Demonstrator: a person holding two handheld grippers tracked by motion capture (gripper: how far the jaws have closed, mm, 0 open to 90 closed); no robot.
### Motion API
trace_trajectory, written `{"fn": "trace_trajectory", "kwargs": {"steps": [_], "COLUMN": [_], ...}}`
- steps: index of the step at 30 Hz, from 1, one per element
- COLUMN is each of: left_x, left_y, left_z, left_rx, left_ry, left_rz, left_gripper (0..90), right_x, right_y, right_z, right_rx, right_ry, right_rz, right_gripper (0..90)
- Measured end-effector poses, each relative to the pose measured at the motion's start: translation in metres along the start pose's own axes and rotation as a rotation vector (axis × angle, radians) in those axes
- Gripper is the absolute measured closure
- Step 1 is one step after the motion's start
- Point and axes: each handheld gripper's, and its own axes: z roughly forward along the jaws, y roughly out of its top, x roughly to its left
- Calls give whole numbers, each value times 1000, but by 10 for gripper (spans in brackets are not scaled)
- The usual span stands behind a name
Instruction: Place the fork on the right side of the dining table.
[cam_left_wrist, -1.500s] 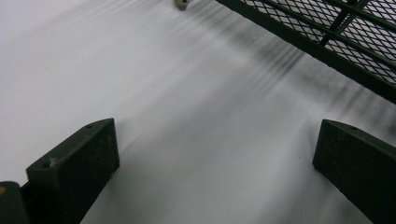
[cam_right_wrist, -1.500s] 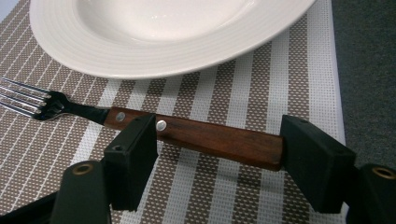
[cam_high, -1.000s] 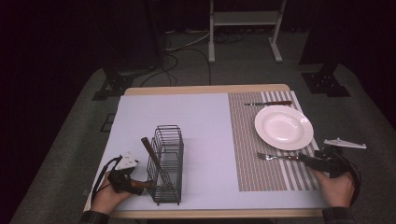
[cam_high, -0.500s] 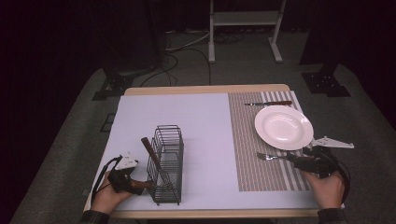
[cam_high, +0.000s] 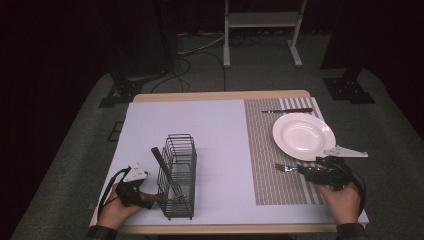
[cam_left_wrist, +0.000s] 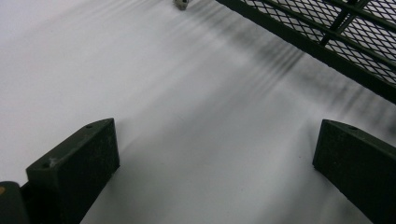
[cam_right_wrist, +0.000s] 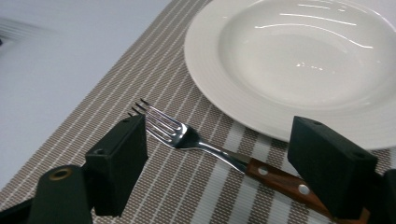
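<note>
The surface (cam_high: 215, 145) is brightly lit from above while the room around it is dark. Glare streaks the plate (cam_right_wrist: 299, 60); the rack (cam_left_wrist: 327, 28) casts soft, striped shadows.

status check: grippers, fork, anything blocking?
Left gripper open by the wire rack. Right gripper just opened wider, astride fork on placemat. Plate close alongside.

In the right gripper view, we lose the fork's (cam_right_wrist: 224, 156) wooden handle behind the jaw at lower right, and the white plate (cam_right_wrist: 299, 65) runs off the top and right edges. In the left gripper view, the wire rack (cam_left_wrist: 336, 37) is cut off at upper right. At lower left of the high view, the utensil (cam_high: 161, 162) in the rack is too small for us to identify.
</note>
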Motion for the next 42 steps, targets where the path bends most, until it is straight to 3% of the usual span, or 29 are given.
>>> {"fn": "trace_trajectory", "kwargs": {"steps": [5,20,23,26,29,42], "left_x": [0,0,0,0,0,0], "left_y": [0,0,0,0,0,0], "left_z": [0,0,0,0,0,0], "left_rx": [0,1,0,0,0,0], "left_ry": [0,0,0,0,0,0], "left_rz": [0,0,0,0,0,0], "left_gripper": [0,0,0,0,0,0], "right_x": [7,40,47,54,62,107], "right_y": [3,15,16,18,19,25], "right_z": [3,19,23,31,37,61], "right_rx": [4,1,13,36,44,70], "right_ry": [31,135,138,156,171,228], "right_rz": [-13,-125,-143,-154,-181,-285], "right_gripper": [143,99,85,12,10,0]}}
